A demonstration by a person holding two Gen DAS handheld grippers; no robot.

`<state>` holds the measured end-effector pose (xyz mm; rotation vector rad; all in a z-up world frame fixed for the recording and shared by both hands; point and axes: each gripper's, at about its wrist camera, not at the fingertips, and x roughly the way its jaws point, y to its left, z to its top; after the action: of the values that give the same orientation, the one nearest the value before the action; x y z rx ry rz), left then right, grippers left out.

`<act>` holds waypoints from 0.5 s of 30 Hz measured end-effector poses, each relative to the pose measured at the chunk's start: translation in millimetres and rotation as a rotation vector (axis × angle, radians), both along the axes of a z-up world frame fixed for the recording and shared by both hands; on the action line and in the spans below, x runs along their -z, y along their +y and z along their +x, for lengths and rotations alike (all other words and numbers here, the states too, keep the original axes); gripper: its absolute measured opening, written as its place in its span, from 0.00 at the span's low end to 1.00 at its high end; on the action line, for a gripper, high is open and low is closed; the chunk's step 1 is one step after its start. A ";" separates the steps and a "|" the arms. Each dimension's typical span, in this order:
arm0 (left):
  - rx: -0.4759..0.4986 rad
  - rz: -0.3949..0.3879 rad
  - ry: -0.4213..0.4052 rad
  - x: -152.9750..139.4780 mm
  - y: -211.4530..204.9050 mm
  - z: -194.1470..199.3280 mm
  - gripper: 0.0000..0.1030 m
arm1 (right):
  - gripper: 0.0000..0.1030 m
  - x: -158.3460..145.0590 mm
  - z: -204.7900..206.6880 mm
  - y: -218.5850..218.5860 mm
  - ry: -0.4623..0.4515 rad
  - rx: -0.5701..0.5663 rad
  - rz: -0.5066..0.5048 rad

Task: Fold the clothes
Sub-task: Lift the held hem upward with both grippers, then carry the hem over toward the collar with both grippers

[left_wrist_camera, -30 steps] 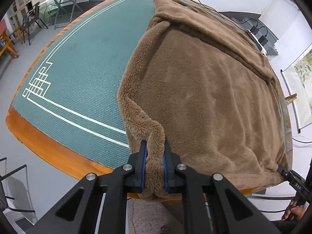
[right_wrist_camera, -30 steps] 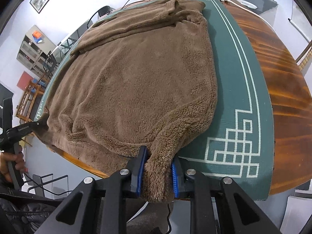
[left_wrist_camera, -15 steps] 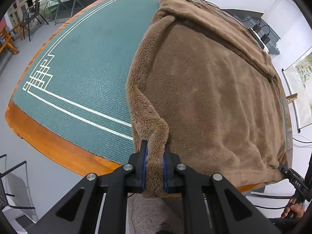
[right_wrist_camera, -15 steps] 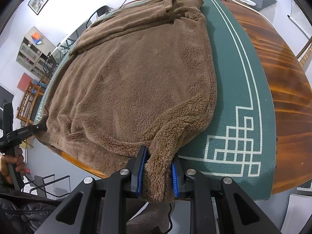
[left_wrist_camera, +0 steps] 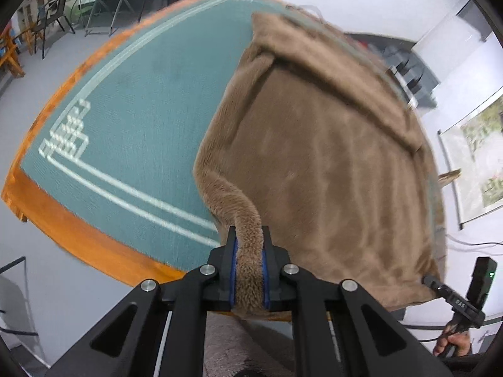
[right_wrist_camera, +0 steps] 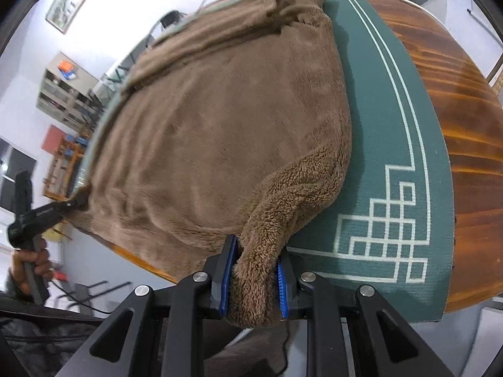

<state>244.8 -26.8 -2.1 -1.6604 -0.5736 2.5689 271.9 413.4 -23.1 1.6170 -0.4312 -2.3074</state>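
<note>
We saw a green mat (left_wrist_camera: 132, 119) on a wooden table (right_wrist_camera: 465, 125); both left gripper (left_wrist_camera: 248, 270) and right gripper (right_wrist_camera: 254, 282) were clamped on the brown fleece garment (right_wrist_camera: 235, 119).

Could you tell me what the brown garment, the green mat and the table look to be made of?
Brown garment: soft fleece or plush, judging by its fuzzy, curly pile. Green mat: apparently woven or felt-like fabric, matte, with pale printed border lines. Table: wood or wood veneer, glossy varnish showing streaky grain.
</note>
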 end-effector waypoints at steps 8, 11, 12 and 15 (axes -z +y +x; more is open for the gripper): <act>0.005 0.066 0.140 -61.8 -1.6 -24.8 0.12 | 0.23 -60.8 -14.2 6.2 0.163 -0.004 -0.077; 0.023 0.078 0.196 -86.2 -7.4 -40.9 0.12 | 0.23 -85.5 -23.3 4.6 0.232 -0.010 -0.060; 0.030 0.082 0.218 -95.5 -8.5 -46.8 0.12 | 0.23 -93.1 -27.0 4.0 0.251 -0.009 -0.054; 0.048 0.092 0.271 -118.9 -14.2 -66.7 0.13 | 0.23 -118.5 -42.0 7.1 0.318 0.010 -0.040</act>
<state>178.1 -41.0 116.8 -1.2541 -0.6136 2.6264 229.9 420.5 95.4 1.2011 -0.4065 -2.4871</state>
